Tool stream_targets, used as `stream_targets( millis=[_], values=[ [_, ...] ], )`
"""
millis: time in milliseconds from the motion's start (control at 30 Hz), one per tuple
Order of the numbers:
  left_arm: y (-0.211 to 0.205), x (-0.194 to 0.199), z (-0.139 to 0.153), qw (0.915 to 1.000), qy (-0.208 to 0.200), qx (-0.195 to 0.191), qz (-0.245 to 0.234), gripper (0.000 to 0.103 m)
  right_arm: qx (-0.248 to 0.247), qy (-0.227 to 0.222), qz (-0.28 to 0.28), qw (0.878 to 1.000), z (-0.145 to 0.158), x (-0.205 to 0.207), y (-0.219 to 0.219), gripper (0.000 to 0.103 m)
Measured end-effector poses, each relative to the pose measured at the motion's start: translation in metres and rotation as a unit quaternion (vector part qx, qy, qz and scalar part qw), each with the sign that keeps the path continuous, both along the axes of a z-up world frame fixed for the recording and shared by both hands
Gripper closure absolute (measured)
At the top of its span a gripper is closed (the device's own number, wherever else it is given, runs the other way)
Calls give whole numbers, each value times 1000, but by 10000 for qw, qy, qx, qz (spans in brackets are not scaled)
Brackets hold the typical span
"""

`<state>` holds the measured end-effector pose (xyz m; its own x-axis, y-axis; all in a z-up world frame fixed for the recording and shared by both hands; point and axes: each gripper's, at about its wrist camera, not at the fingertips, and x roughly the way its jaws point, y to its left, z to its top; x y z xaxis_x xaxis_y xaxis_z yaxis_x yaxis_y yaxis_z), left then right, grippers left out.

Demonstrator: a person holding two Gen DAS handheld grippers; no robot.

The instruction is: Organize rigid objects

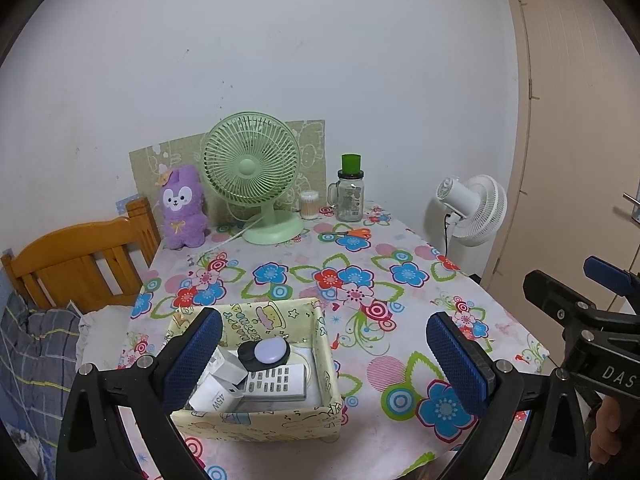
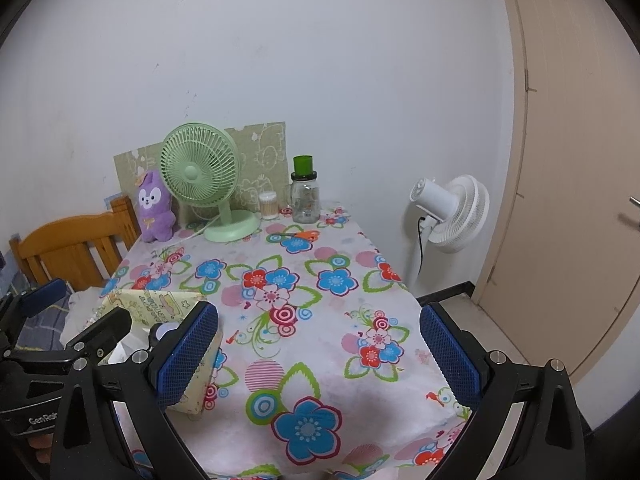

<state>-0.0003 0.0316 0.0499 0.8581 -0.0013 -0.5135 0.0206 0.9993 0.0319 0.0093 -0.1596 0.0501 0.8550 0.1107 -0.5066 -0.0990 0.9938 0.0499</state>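
A yellow cartoon-print box (image 1: 256, 424) stands on the floral tablecloth near the front left. Inside lie a white remote (image 1: 276, 382), white charger blocks (image 1: 218, 394) and a round lavender-and-black item (image 1: 270, 352). My left gripper (image 1: 324, 360) is open just above the box's right half, holding nothing. My right gripper (image 2: 320, 356) is open over bare cloth to the right of the box (image 2: 152, 304), also holding nothing. Orange scissors (image 1: 352, 234) lie at the back of the table.
Along the back wall stand a purple plush (image 1: 183, 208), a green desk fan (image 1: 252, 172), a cotton-swab tub (image 1: 309, 205) and a glass jar with a green lid (image 1: 350, 196). A wooden headboard (image 1: 80, 260) is left; a white floor fan (image 1: 472, 208) and a door are right.
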Motion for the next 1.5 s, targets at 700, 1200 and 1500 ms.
stream_targets(
  millis=[700,1200,1500],
  values=[
    [-1,-3,0,10000,-1,-1,-10,0,-32,-12,1,10000,1,-3,-1,1],
    [3,-11,3,9999,-22,-117,17,0,-113,-66,50,9999,6,-9,4,1],
    [5,-11,3,9999,-30,-115,34,0,-175,-76,81,9998,7,-10,7,1]
  ],
)
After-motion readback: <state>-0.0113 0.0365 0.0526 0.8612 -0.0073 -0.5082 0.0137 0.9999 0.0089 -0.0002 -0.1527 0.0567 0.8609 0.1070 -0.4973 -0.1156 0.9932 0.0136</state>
